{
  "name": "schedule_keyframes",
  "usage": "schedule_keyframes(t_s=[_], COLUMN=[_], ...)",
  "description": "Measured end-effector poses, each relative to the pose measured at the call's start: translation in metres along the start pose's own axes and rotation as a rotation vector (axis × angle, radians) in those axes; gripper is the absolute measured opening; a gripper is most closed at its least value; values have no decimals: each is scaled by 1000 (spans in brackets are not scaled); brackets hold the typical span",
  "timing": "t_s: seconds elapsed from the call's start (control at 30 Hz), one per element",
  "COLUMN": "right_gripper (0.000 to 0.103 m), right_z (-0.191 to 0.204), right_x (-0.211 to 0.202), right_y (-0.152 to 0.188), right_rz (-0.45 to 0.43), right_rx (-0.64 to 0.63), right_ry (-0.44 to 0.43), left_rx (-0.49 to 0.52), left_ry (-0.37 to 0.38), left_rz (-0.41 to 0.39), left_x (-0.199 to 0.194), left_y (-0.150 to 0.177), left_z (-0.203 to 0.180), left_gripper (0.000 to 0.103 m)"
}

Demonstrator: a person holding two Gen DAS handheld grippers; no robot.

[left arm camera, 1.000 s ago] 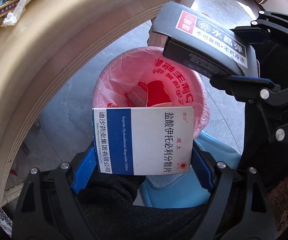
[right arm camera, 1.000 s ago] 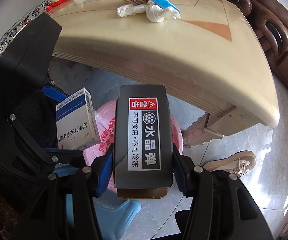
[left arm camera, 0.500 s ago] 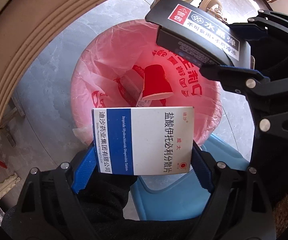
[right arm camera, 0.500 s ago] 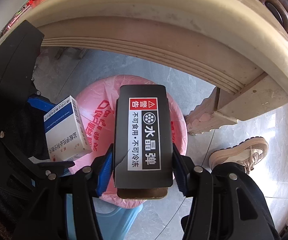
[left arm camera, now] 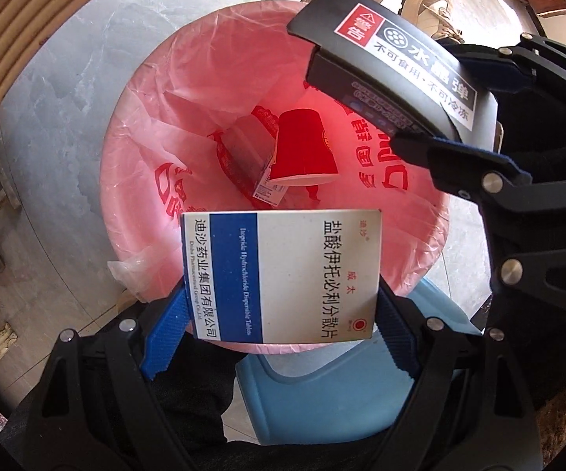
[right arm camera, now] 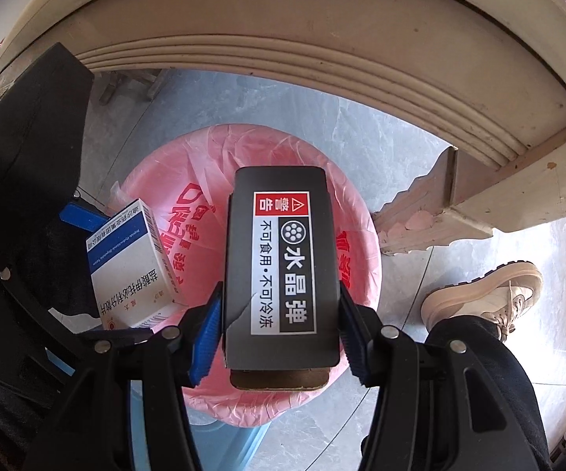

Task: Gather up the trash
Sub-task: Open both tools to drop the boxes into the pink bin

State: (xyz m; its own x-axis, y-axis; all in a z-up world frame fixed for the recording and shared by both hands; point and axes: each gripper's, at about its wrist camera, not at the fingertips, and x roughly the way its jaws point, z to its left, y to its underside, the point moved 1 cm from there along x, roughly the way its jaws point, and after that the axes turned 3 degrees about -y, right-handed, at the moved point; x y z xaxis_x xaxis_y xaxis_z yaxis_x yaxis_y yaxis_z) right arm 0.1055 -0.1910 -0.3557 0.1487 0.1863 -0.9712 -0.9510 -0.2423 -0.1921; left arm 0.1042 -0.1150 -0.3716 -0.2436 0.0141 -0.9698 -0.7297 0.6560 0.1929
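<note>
My left gripper (left arm camera: 281, 306) is shut on a white and blue medicine box (left arm camera: 283, 274), held over the near rim of a bin lined with a pink bag (left arm camera: 157, 149). My right gripper (right arm camera: 281, 306) is shut on a black box with a warning label (right arm camera: 283, 267), held above the same bin (right arm camera: 357, 235). The black box (left arm camera: 393, 70) shows at the upper right of the left wrist view, and the medicine box (right arm camera: 130, 271) at the left of the right wrist view. A red paper cup (left arm camera: 302, 149) and a small carton (left arm camera: 243, 153) lie inside the bin.
The cream table's edge (right arm camera: 322, 47) and its carved leg (right arm camera: 440, 212) stand just behind the bin. A blue plastic stool (left arm camera: 322, 392) sits beside the bin on the near side. The person's beige shoe (right arm camera: 487, 294) rests on the grey tiled floor at right.
Both grippers have dropped below the table edge and moved closer over the bin, each still holding its box. The table top has gone out of view.
</note>
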Motion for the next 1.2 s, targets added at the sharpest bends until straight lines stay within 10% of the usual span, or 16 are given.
schedule_keyframes(t_s=[1.2], right_gripper=[67], right_z=[2], right_x=[7], right_y=[0], right_rz=[20], right_rx=[2], right_ry=[0], left_rx=[-23], left_ry=[-57], left_rz=[17], left_x=[9], left_y=[-6], left_z=[8], left_gripper=[85])
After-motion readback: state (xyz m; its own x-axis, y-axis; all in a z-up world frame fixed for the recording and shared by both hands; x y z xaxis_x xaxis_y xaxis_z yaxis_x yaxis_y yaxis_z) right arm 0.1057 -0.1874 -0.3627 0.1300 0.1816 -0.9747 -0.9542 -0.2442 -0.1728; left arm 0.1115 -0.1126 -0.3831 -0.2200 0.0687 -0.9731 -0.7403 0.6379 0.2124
